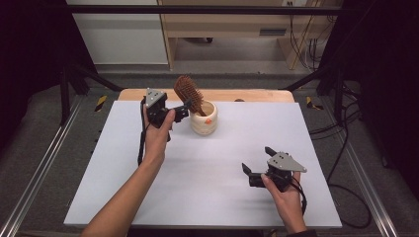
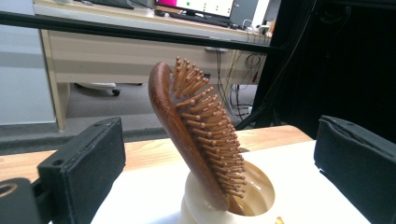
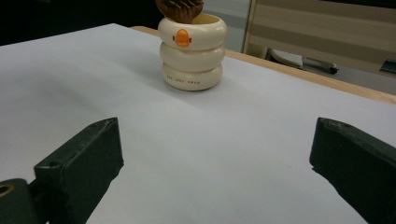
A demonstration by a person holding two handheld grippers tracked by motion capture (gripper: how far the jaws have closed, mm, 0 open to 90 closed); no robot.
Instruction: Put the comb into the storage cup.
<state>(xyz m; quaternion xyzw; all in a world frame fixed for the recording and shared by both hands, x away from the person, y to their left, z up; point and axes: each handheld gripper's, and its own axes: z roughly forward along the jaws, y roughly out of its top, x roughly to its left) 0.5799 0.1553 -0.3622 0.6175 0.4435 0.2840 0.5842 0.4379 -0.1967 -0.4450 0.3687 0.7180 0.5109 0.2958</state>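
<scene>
A: Where is the brown wooden paddle hairbrush with pegged bristles [image 2: 196,140] found?

B: It is seen leaning, handle down, in the cream ribbed ceramic cup with an orange mark [image 1: 204,118], in the upper middle of the high view. In the left gripper view its head is tilted toward the upper left of the frame, bristles facing right.

A: And the tongs?

B: The left tongs [image 1: 182,111] are held spread just beside the brush, at the left of the cup; nothing is pinched. The right tongs [image 1: 257,165] are also spread, empty, well apart at the lower right of the white bench [image 1: 123,187].

A: How should the grasp be made well?

B: The brush is probably best taken at the neck, just above the rim, with the pads laid flat on the wooden back and side, not on the bristles. The lift is best kept along the brush's own tilt, so the cup is not tipped. If the cup is dragged, it could be steadied by the right tongs.
</scene>
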